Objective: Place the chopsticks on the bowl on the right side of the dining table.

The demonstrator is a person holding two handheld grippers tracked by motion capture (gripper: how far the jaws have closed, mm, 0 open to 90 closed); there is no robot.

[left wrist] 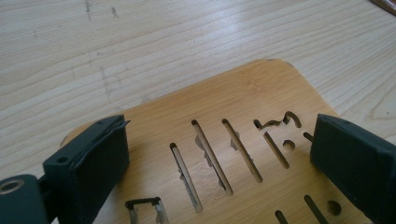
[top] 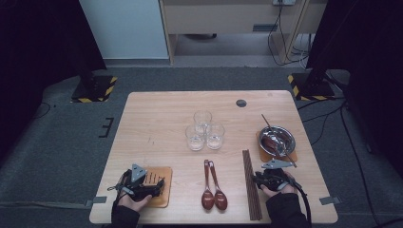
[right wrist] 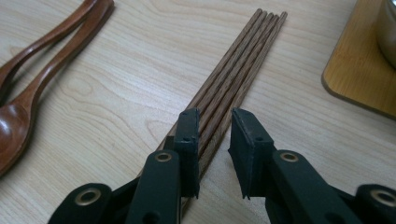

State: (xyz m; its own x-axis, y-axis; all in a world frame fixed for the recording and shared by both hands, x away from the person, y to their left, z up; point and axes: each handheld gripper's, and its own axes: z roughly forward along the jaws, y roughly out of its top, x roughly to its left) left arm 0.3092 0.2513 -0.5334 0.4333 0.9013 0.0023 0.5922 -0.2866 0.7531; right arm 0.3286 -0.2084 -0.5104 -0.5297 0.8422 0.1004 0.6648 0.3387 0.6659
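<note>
Reaching for the chopsticks (right wrist: 231, 70) with my right gripper (right wrist: 215, 154), I see them run from between my jaws up toward the top right of the frame. The jaws are close together with some sticks between them, but I cannot tell if they pinch yet. In the high view the chopsticks (top: 251, 183) lie right of the spoons (top: 213, 190). My left gripper (left wrist: 219, 158) is spread wide over the wooden mat (left wrist: 243, 93). I can read no words anywhere.

Dark wooden chopsticks (right wrist: 233, 70) lie bundled flat beside two spoons (right wrist: 28, 93).
</note>
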